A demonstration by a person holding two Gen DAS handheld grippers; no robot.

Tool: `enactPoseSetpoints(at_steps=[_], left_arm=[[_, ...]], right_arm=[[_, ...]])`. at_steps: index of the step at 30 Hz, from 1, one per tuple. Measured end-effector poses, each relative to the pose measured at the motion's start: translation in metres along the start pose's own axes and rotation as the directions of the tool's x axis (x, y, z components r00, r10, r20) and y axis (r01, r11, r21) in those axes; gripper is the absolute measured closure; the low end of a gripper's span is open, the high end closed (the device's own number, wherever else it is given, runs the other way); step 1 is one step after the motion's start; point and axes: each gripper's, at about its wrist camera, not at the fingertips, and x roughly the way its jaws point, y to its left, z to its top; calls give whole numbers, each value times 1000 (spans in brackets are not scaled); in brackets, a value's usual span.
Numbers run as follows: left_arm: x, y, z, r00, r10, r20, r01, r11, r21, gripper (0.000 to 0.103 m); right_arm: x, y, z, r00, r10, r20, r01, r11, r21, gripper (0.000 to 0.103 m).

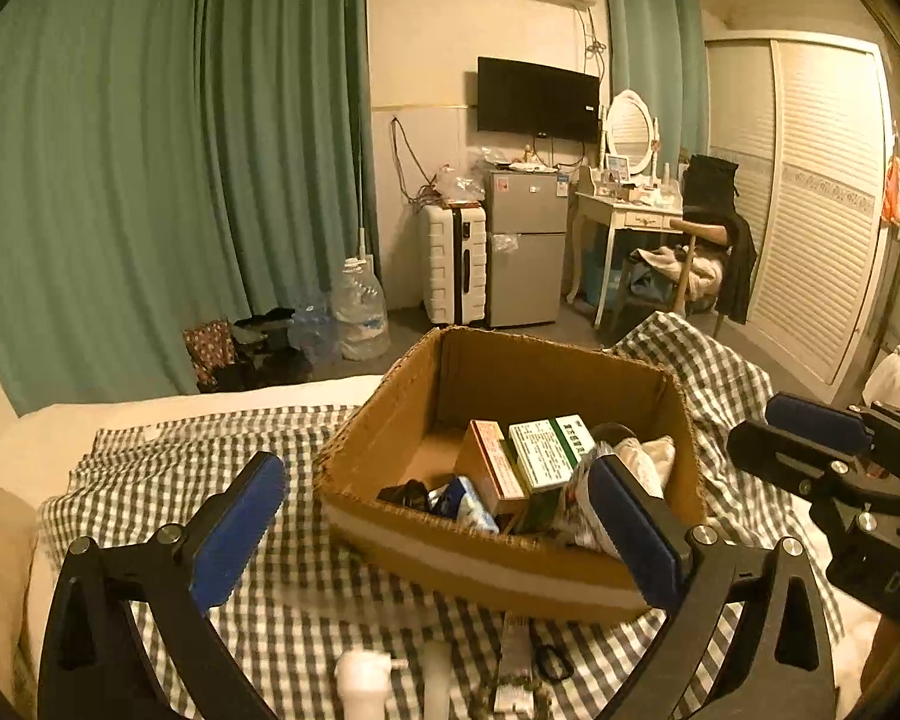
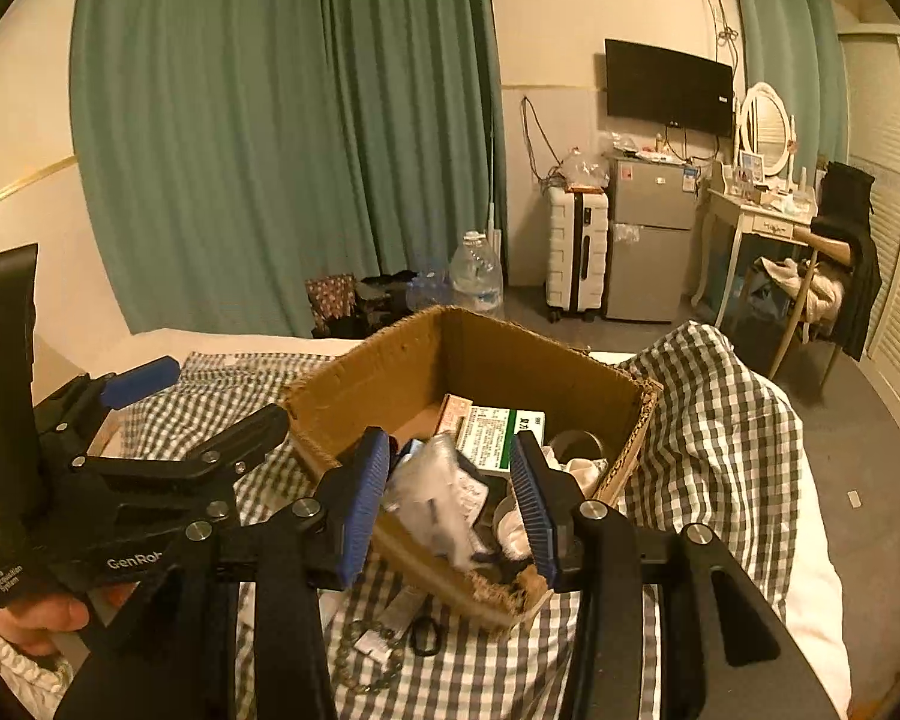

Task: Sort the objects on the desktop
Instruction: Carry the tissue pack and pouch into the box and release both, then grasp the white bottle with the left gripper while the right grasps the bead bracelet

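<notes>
A brown cardboard box (image 1: 390, 426) (image 2: 360, 378) stands on the checked cloth (image 1: 168, 450) (image 2: 720, 420) on the bed. Inside lie a green-and-white carton (image 1: 549, 450) (image 2: 498, 429), an orange carton (image 1: 492, 465), a blue packet (image 1: 465, 501) and white items. My left gripper (image 1: 438, 519) is open and empty in front of the box. My right gripper (image 2: 453, 495) is open above the box's near corner; a clear plastic packet (image 2: 438, 495) shows between its fingers, and I cannot tell whether they touch it.
On the cloth before the box lie white bottles (image 1: 363, 681), a bead bracelet (image 2: 366, 654), a black hair tie (image 1: 552, 663) (image 2: 425, 636) and a labelled strip (image 1: 516, 648). Beyond the bed are curtains, a water jug (image 1: 360, 309), a suitcase (image 1: 453, 264) and a fridge.
</notes>
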Motion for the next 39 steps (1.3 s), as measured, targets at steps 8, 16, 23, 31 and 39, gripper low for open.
enactPoseSetpoints(at_steps=[8, 16, 23, 31, 39], left_arm=[[-35, 26, -39, 999, 19, -42, -21, 999, -31, 0], [-22, 59, -124, 988, 59, -142, -74, 992, -102, 0], [23, 66, -188, 963, 52, -265, -87, 988, -126, 0], [82, 65, -212, 940, 54, -337, -95, 990, -108, 0], [122, 73, -216, 931, -1, -365, -56, 988, -147, 45]], right_arm=[[-22, 24, -33, 999, 15, -37, -14, 1000, 4, 56], [14, 37, -110, 986, 55, -154, -42, 995, 87, 56], [70, 51, -156, 951, 69, -301, -43, 995, 91, 56], [125, 51, -182, 900, 57, -433, -26, 997, 76, 56], [163, 48, -195, 843, 59, -534, -22, 997, 76, 69]])
